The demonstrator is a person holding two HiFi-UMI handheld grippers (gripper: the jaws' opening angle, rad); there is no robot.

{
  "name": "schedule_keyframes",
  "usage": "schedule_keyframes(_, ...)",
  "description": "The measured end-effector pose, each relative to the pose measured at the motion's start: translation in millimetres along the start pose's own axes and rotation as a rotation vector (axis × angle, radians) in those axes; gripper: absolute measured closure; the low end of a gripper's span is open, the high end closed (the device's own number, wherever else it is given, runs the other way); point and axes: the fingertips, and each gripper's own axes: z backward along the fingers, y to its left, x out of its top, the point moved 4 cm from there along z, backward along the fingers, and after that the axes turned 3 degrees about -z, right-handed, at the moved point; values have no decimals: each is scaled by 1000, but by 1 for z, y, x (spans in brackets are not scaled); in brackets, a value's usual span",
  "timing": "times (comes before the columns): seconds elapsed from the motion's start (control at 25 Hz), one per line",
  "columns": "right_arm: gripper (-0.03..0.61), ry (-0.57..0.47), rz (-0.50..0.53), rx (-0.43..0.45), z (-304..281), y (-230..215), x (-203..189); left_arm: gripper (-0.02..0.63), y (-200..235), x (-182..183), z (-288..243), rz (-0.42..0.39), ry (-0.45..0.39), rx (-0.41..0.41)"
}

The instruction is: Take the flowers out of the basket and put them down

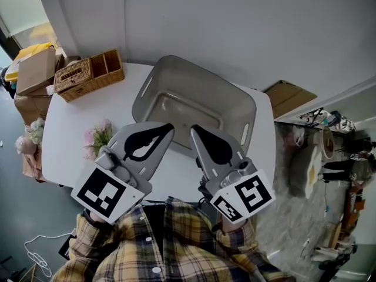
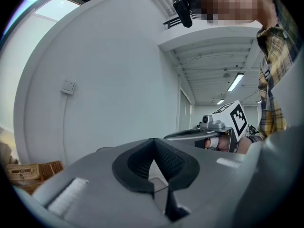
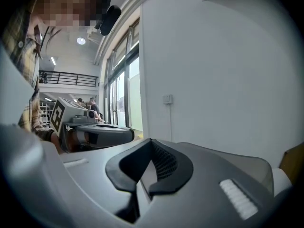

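A bunch of pink flowers (image 1: 98,137) lies on the white table (image 1: 70,116), left of the grey plastic basket (image 1: 235,101), whose inside looks empty. My left gripper (image 1: 170,126) hovers just right of the flowers, at the basket's near rim, shut with nothing in it. My right gripper (image 1: 194,129) is beside it, over the same near rim, also shut and empty. In the left gripper view the left gripper's (image 2: 153,160) black pads meet, and the right gripper (image 2: 213,129) shows beyond. In the right gripper view the right gripper's (image 3: 149,167) pads meet too, with the left gripper (image 3: 90,129) alongside.
A wicker basket with compartments (image 1: 88,75) stands at the table's far left corner, beside a cardboard box (image 1: 35,69). More pale flowers (image 1: 30,135) sit off the table's left edge. A wall runs behind the table. Flat cardboard (image 1: 288,96) lies at the right.
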Motion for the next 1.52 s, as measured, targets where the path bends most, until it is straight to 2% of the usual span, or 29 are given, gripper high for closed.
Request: schedule_keyframes(1.52,574,33,-9,39,-6,2,-4,598,0,-1,0,2,8,26)
